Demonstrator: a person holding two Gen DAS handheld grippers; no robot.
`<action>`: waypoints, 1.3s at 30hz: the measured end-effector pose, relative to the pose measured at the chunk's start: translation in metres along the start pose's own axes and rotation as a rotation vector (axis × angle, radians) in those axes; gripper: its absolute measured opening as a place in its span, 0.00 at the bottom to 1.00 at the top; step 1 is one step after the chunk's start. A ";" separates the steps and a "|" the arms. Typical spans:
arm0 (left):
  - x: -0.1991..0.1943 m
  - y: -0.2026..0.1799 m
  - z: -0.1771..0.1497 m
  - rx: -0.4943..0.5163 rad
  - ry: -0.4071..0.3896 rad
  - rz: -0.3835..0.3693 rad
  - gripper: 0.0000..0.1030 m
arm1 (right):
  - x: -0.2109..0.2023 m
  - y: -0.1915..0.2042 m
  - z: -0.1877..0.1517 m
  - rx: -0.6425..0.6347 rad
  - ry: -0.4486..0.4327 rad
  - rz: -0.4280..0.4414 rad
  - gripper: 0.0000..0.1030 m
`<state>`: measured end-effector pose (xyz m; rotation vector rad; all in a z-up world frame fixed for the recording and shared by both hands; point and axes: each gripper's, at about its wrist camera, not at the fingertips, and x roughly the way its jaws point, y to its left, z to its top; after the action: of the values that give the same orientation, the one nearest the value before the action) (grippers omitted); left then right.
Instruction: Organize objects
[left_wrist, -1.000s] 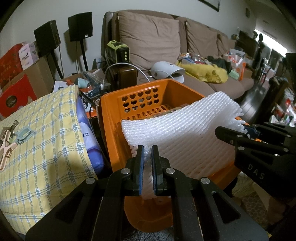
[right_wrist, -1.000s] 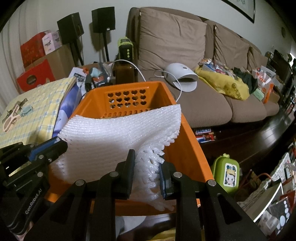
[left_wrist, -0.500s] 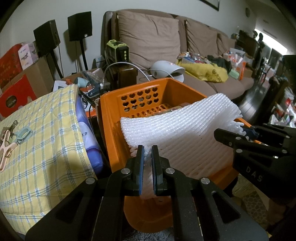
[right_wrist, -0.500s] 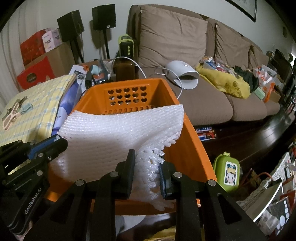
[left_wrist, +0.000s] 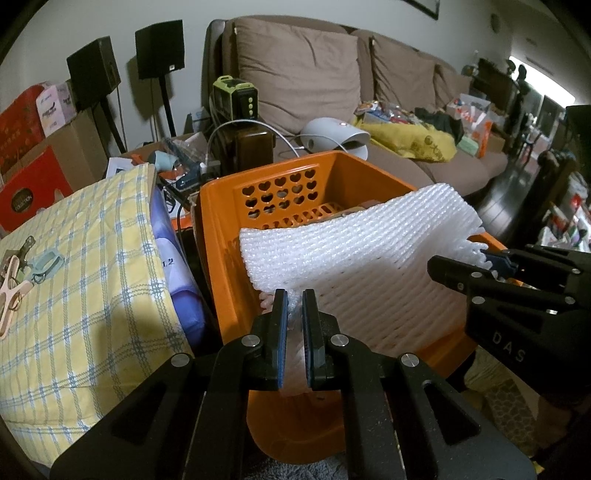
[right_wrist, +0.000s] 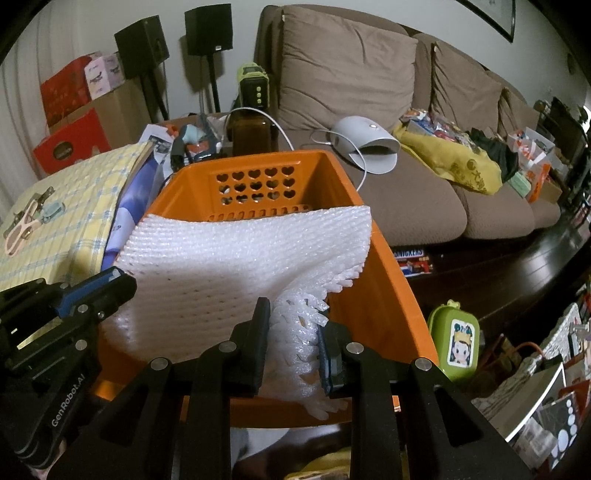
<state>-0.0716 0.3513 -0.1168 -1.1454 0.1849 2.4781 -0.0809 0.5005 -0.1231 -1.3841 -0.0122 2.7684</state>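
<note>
The left tool (left_wrist: 294, 306) is clamped tight on one near corner of a white foam net sheet (left_wrist: 354, 251), and the right tool (right_wrist: 291, 325) pinches the bunched, fringed corner on the other side, its jaws set narrow around the thicker wad. Between them the foam net sheet hangs spread across the near half of an orange basket (left_wrist: 221, 236), its far edge at twelve o'clock sagging just inside the rim while the near edge drapes over the front wall toward six o'clock. Holding both corners apart looks deliberate: the foam is limp and springy, so a single grip would let it fold or slide off, whereas two grips keep it flat enough to lay in as a liner or cover. The heart-pierced far wall of the basket is visible beyond the sheet, and something lies on the basket floor, though what cannot be told. At nine o'clock a yellow checked cloth (left_wrist: 81, 266) covers a raised surface carrying a few clips (left_wrist: 14, 273); a brown sofa (right_wrist: 351, 74) fills the background from twelve to two o'clock. The likely step in hand is lowering and releasing the sheet into the basket; the risk is the fringe snagging on the rim.
</note>
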 end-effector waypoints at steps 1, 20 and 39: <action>0.000 0.000 0.000 0.001 0.000 0.000 0.07 | 0.000 0.000 0.000 0.000 0.001 0.000 0.21; 0.002 -0.002 -0.004 -0.002 0.011 0.001 0.07 | 0.004 0.002 -0.001 -0.012 0.017 -0.002 0.21; 0.002 -0.005 -0.005 -0.010 0.017 -0.007 0.07 | 0.004 0.001 -0.001 -0.020 0.021 -0.007 0.21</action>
<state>-0.0676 0.3555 -0.1215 -1.1691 0.1734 2.4663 -0.0826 0.4995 -0.1275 -1.4146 -0.0441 2.7558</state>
